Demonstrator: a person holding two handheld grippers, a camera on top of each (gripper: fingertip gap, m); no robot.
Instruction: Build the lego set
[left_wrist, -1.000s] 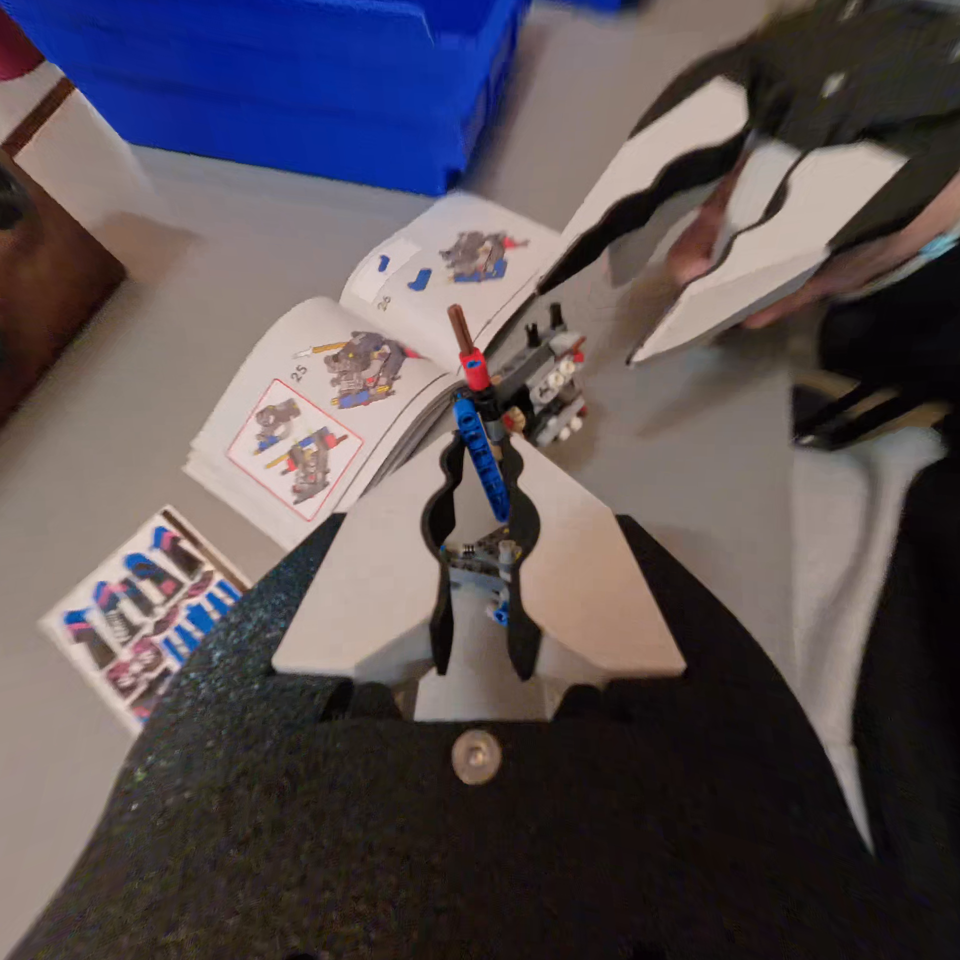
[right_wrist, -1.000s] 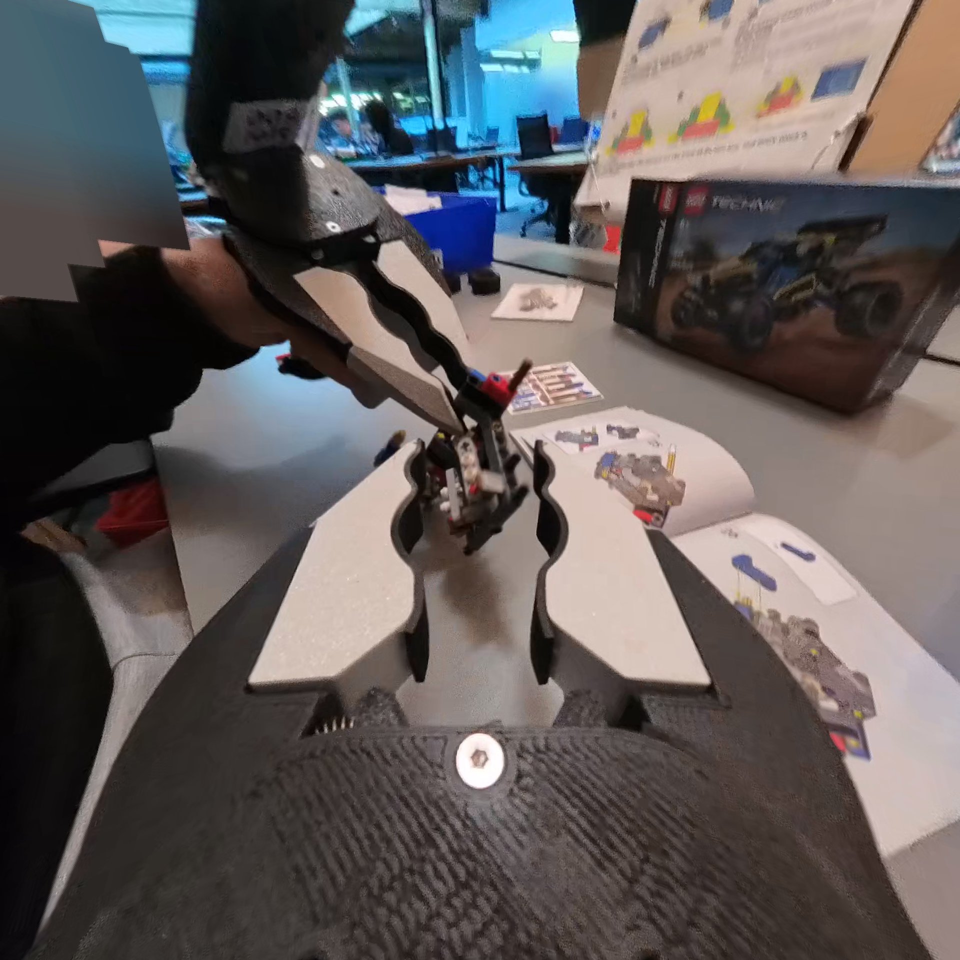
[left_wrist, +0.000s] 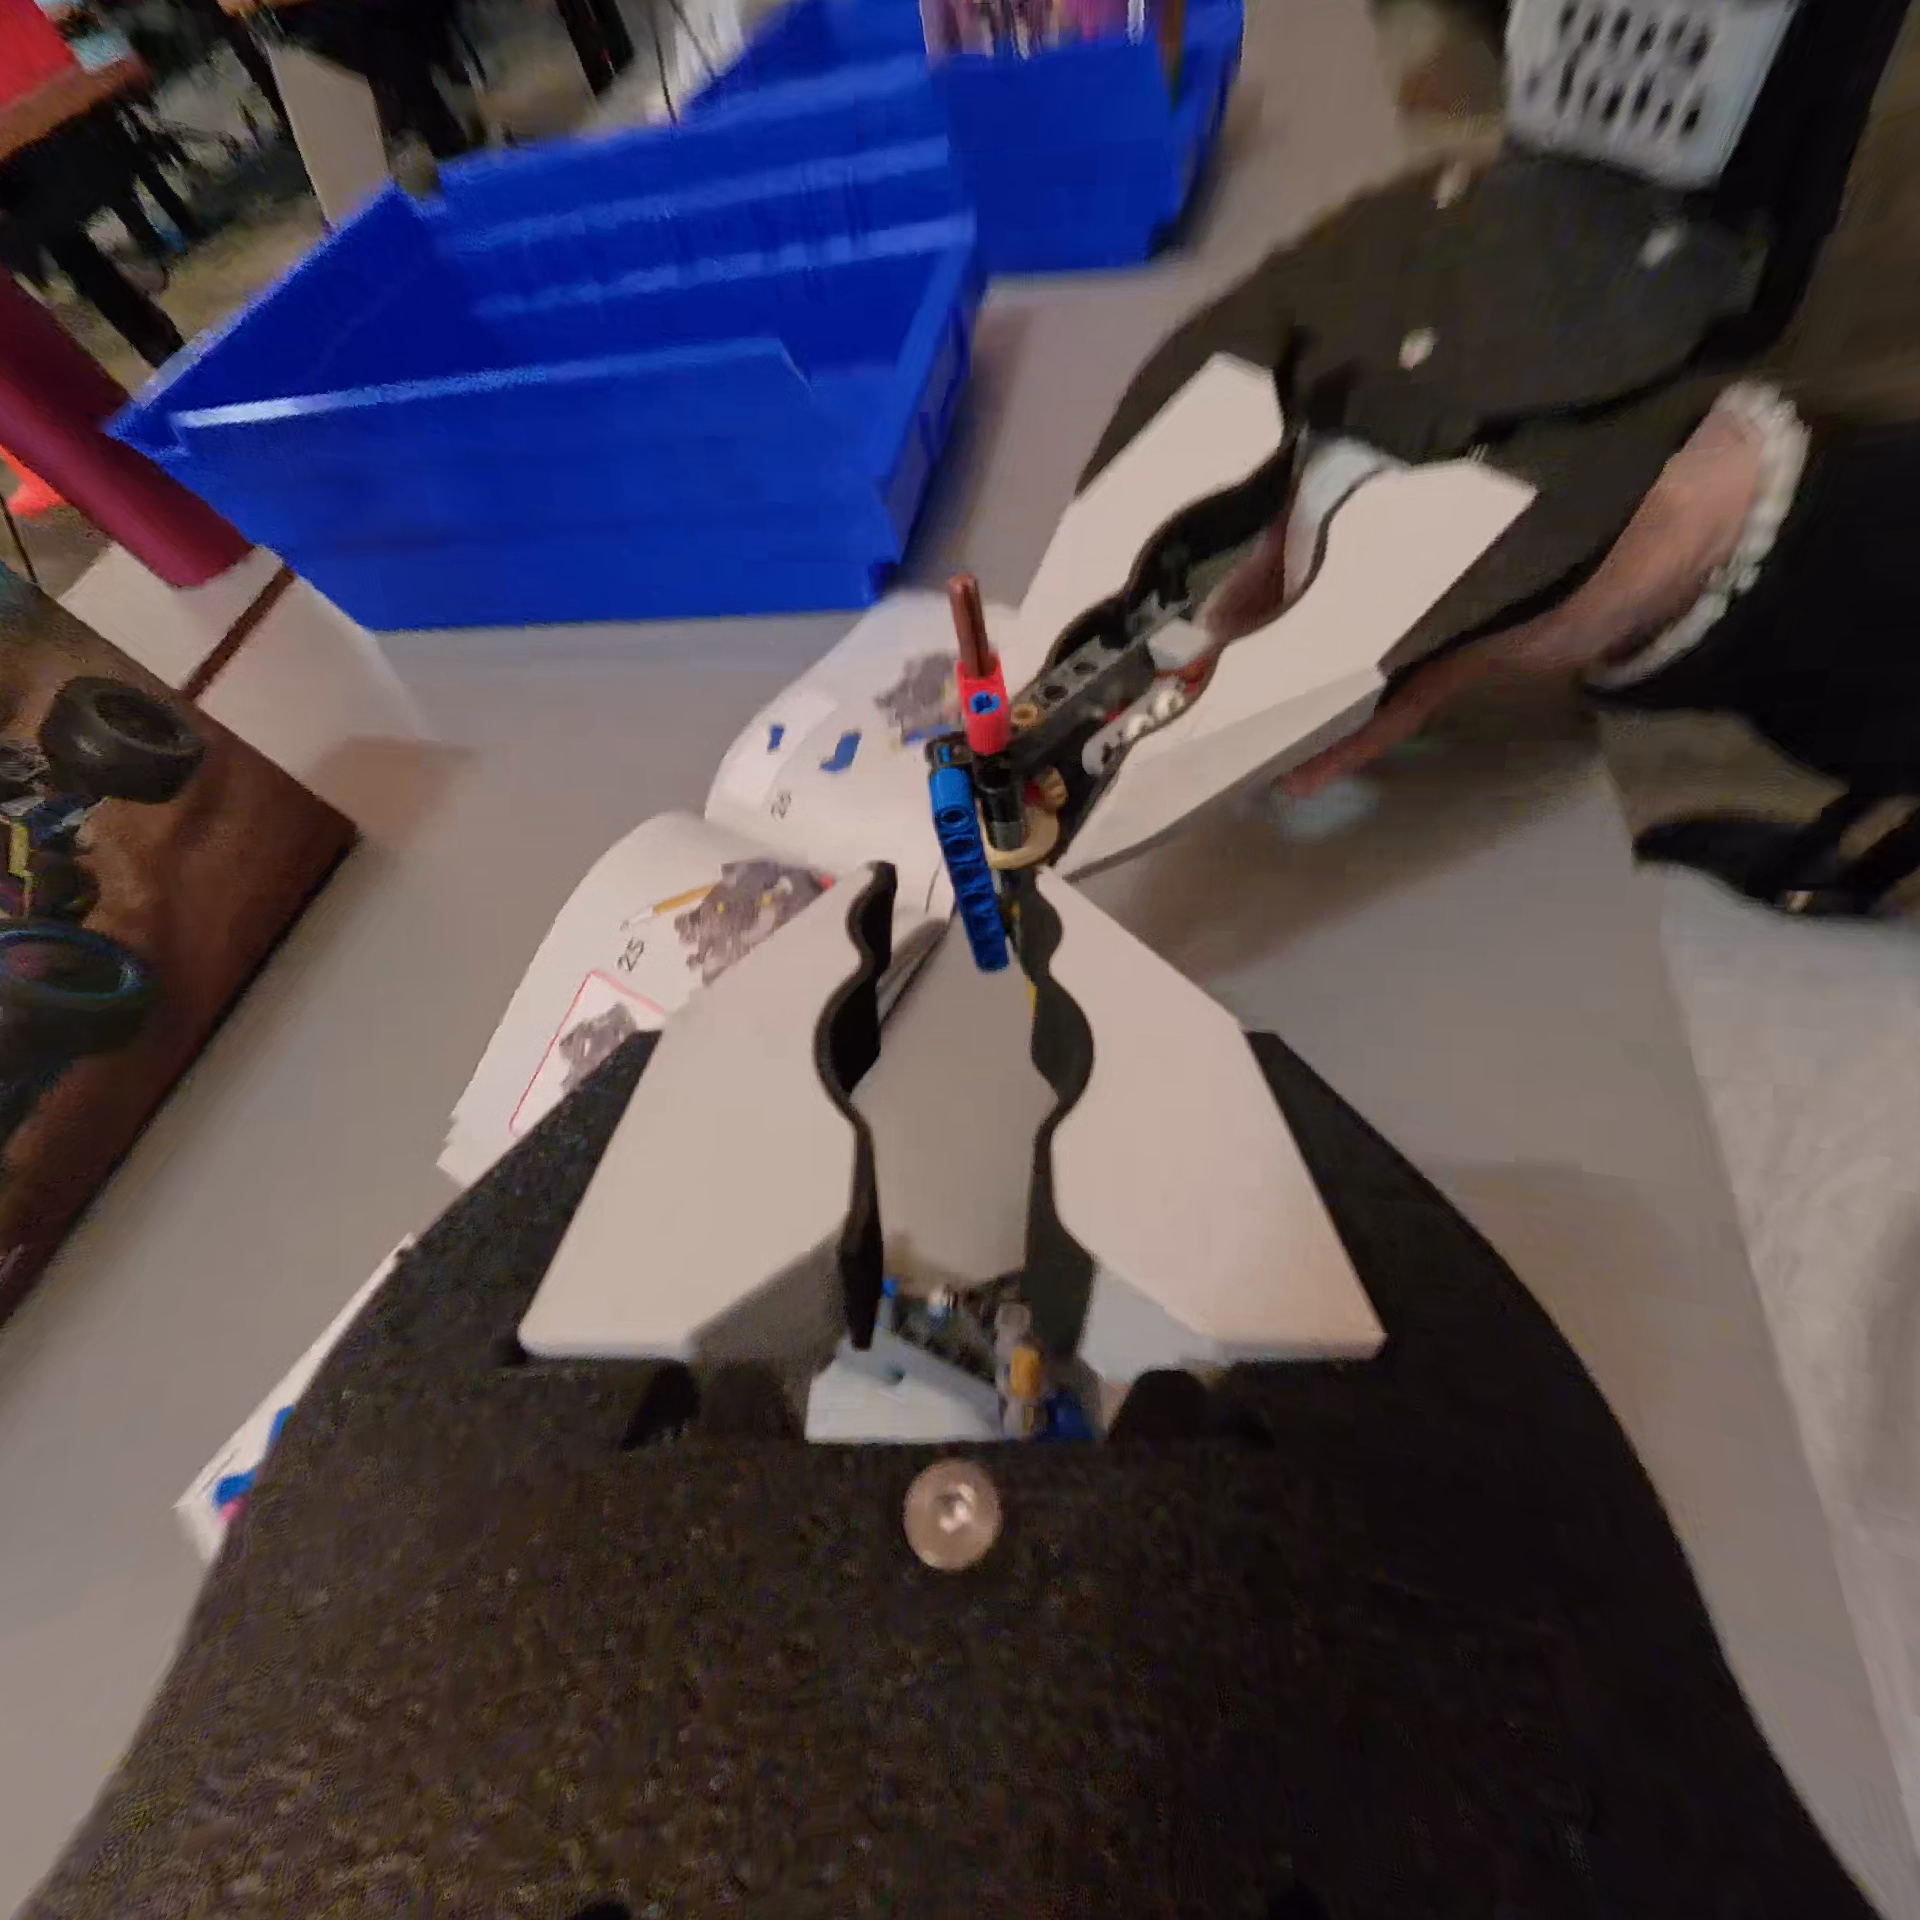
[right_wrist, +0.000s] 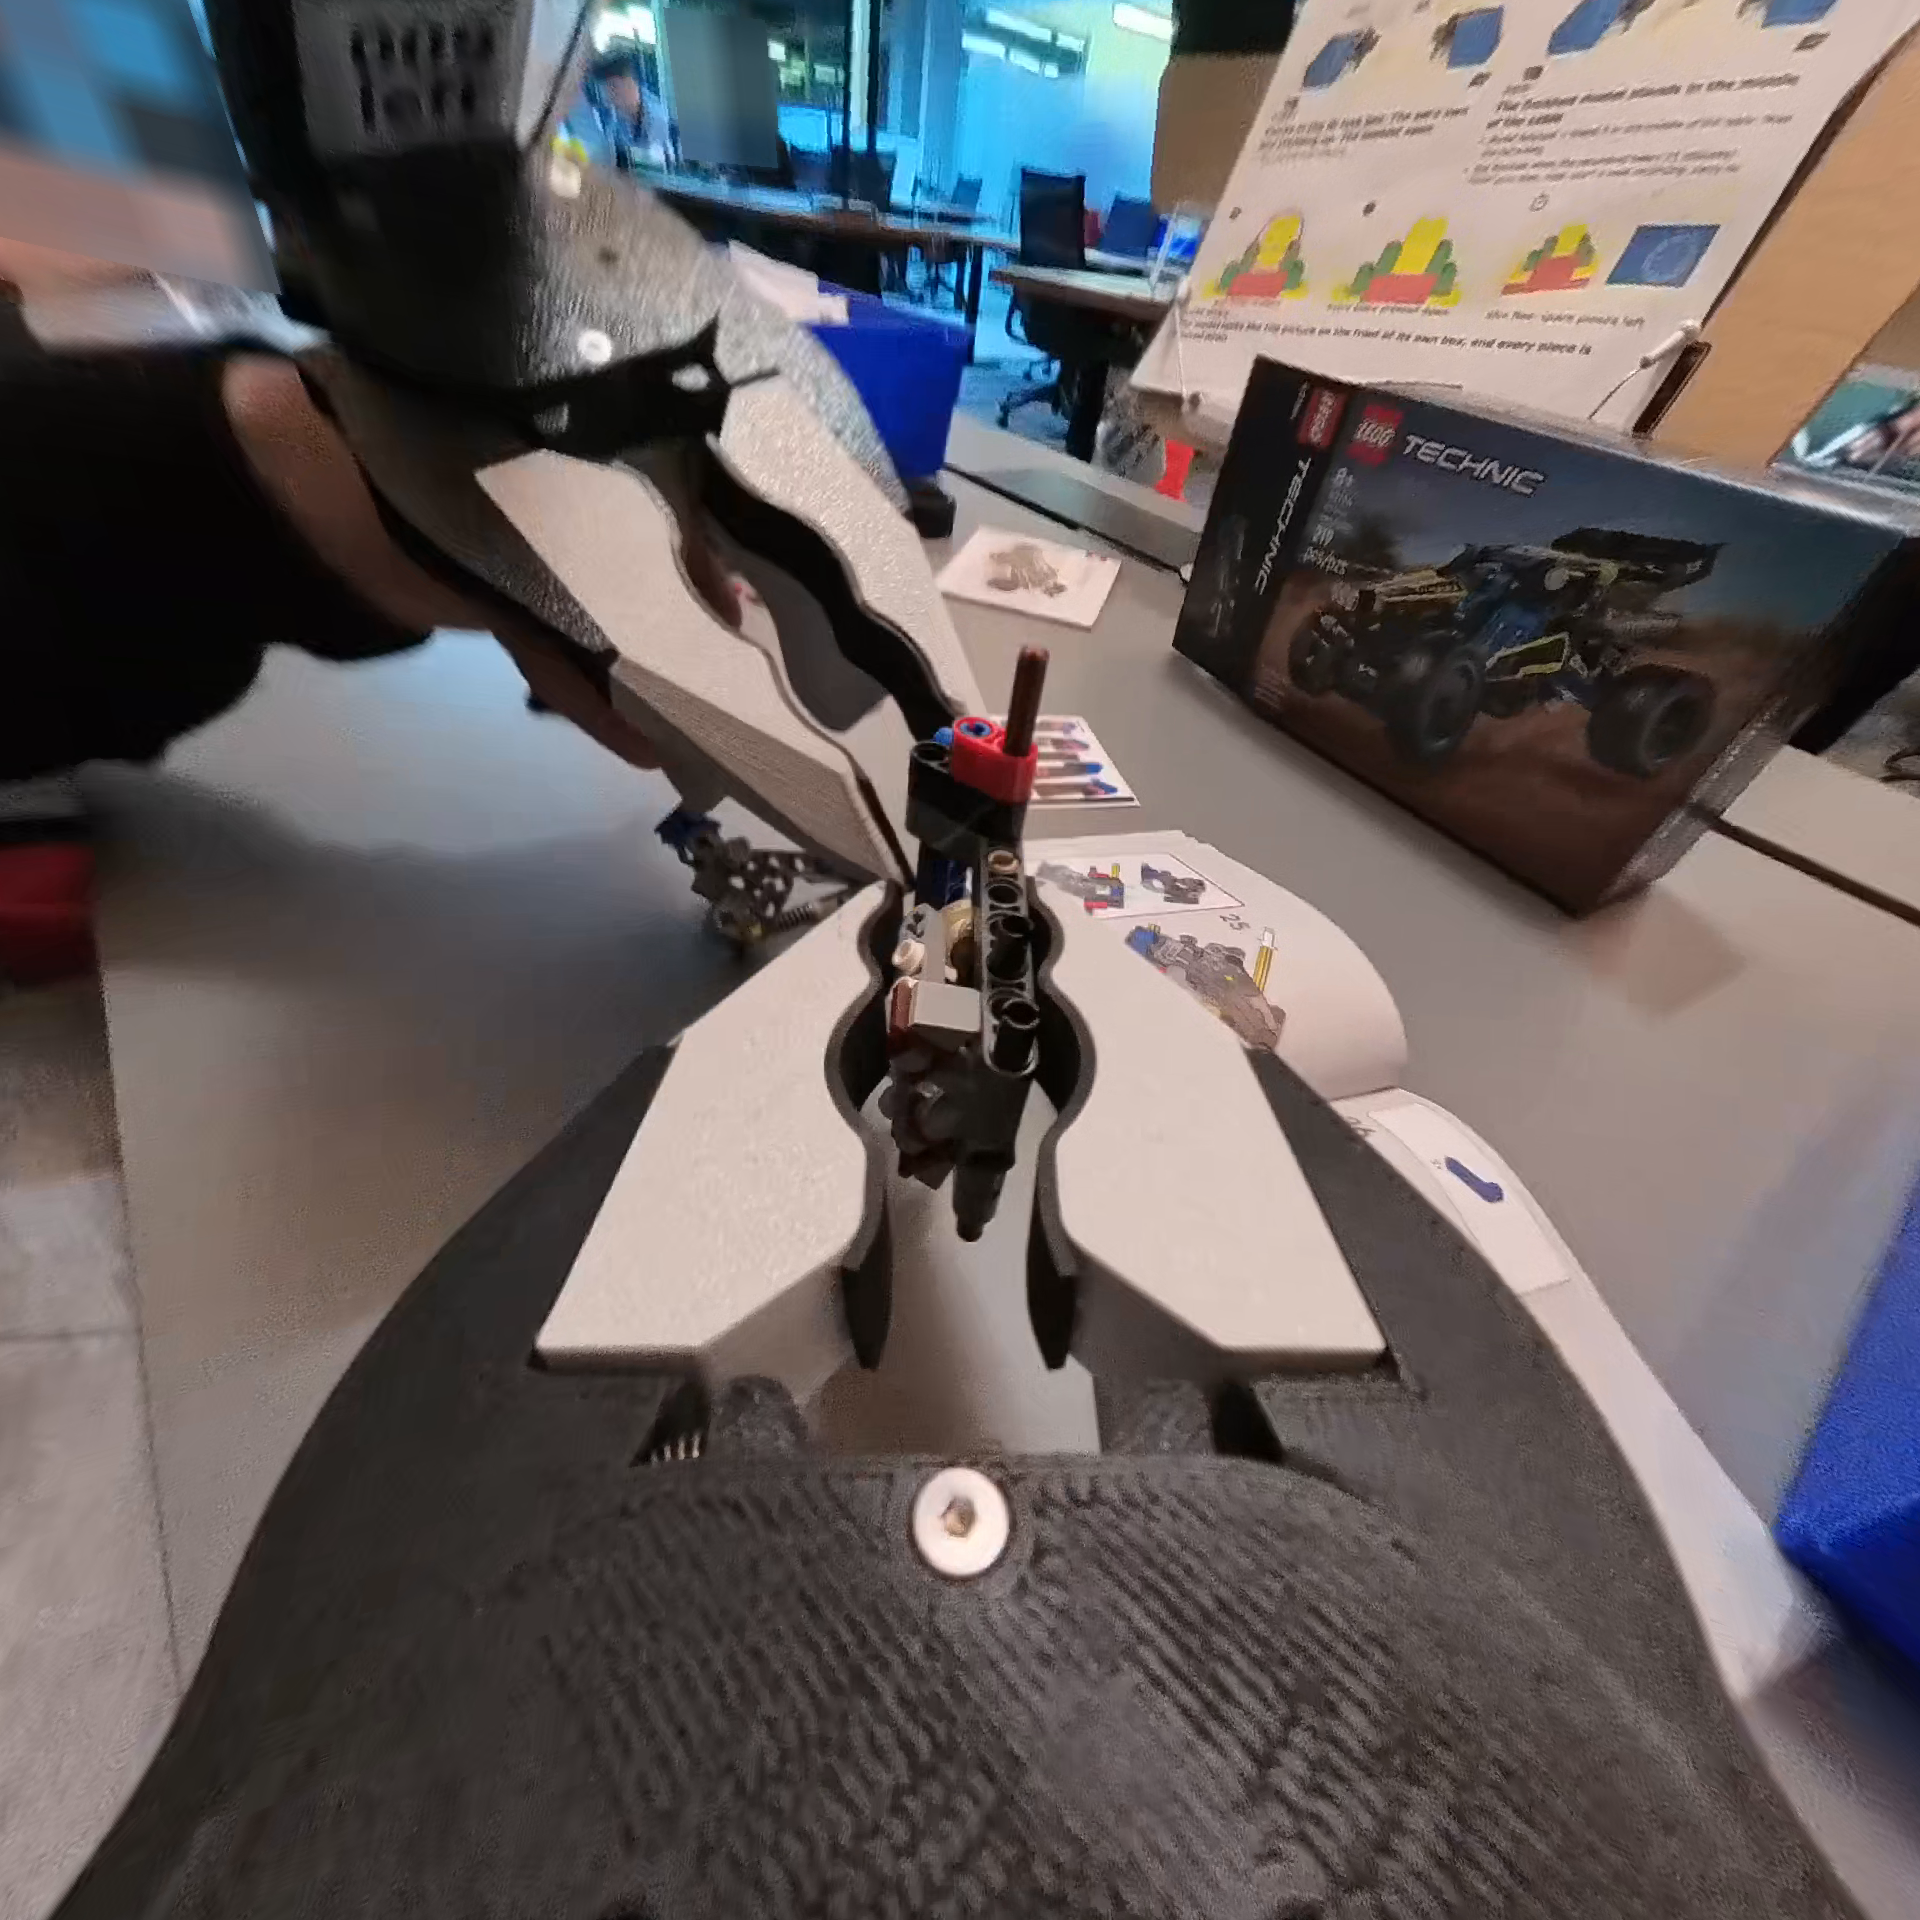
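The right gripper (right_wrist: 961, 914) has its pale grey, wavy-edged fingers (right_wrist: 1174, 1143) drawn in around the dark grey and black brick assembly (right_wrist: 961, 1023), pinching it in the scalloped hollow between them. The assembly is held clear above the worktop; a red connector (right_wrist: 992, 758) and a thin brown axle (right_wrist: 1029, 691) stand up from its far end.

The left gripper (left_wrist: 961, 904) has its fingers (left_wrist: 727, 1122) part spread. Its tips meet the blue perforated beam (left_wrist: 966, 862) at the assembly's end, though whether they clamp it I cannot tell.

The smooth grey worktop (right_wrist: 416, 935) carries an open instruction booklet (right_wrist: 1226, 935), a sticker sheet (right_wrist: 1075, 764) and a printed cardboard box (right_wrist: 1507, 623) at far right. Blue plastic bins (left_wrist: 582, 416) stand behind, in an office room with desks.
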